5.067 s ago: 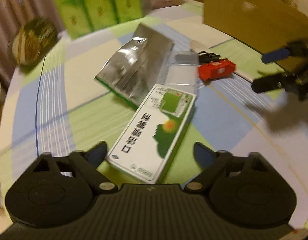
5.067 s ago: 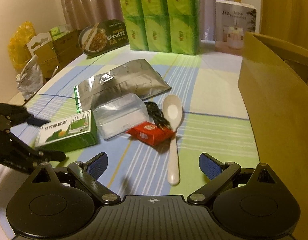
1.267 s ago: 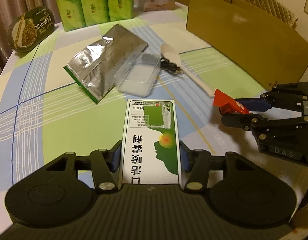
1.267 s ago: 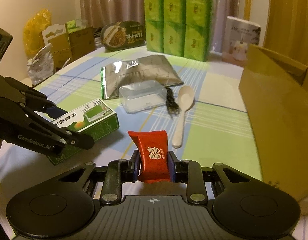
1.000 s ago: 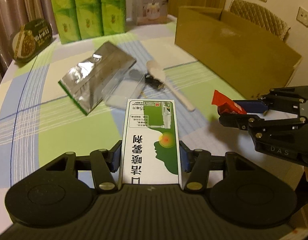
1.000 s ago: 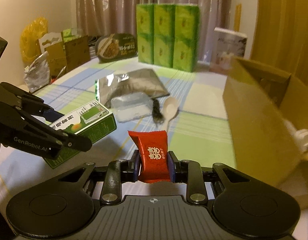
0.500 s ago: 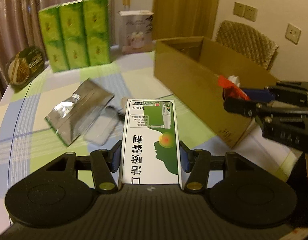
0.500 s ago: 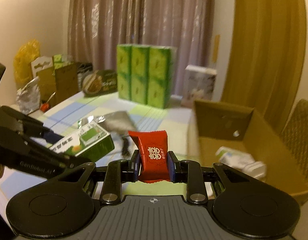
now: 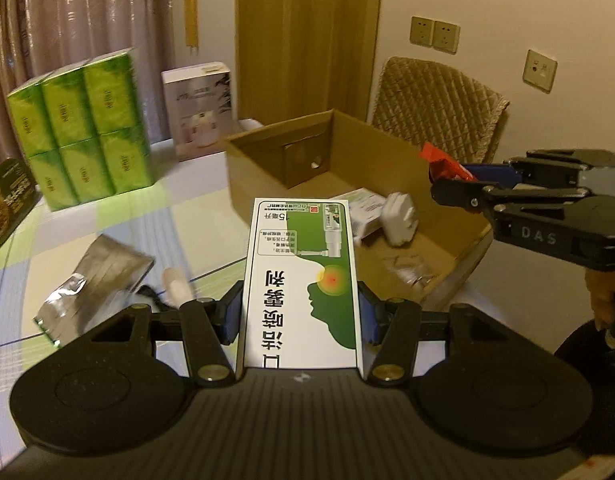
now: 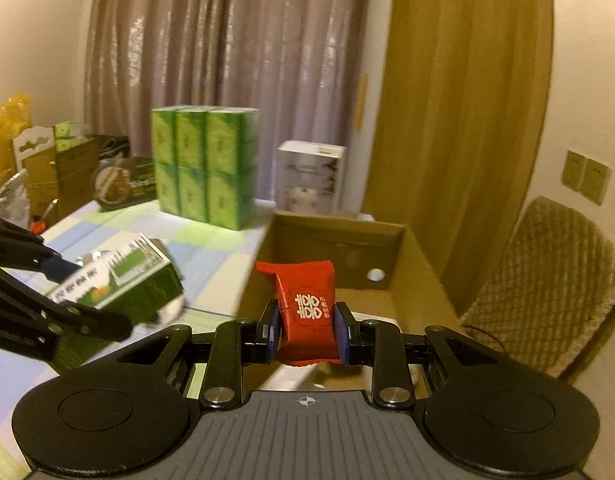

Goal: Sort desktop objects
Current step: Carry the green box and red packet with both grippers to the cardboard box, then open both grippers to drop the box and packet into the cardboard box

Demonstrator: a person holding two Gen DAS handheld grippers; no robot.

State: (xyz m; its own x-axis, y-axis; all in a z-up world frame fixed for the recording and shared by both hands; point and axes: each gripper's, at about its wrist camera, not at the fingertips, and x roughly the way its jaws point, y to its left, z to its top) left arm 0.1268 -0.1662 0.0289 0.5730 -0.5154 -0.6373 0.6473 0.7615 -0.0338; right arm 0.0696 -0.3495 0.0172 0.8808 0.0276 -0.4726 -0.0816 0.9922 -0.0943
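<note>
Right claw [image 10: 307, 330] grips red candy packet [image 10: 305, 312] above cardboard box [image 10: 387, 236].

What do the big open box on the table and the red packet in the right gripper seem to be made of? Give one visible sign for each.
Open box: probably corrugated cardboard, matt brown, with thin, straight folded walls.
Red packet: probably thin plastic film, slightly glossy, with a crimped, zigzag top edge and white print.

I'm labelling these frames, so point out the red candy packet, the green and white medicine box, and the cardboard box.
red candy packet [image 10: 307, 312]: right wrist view, printed front.
green and white medicine box [image 9: 303, 280]: left wrist view, top face.
cardboard box [image 9: 259, 172]: left wrist view, near outer wall.
</note>
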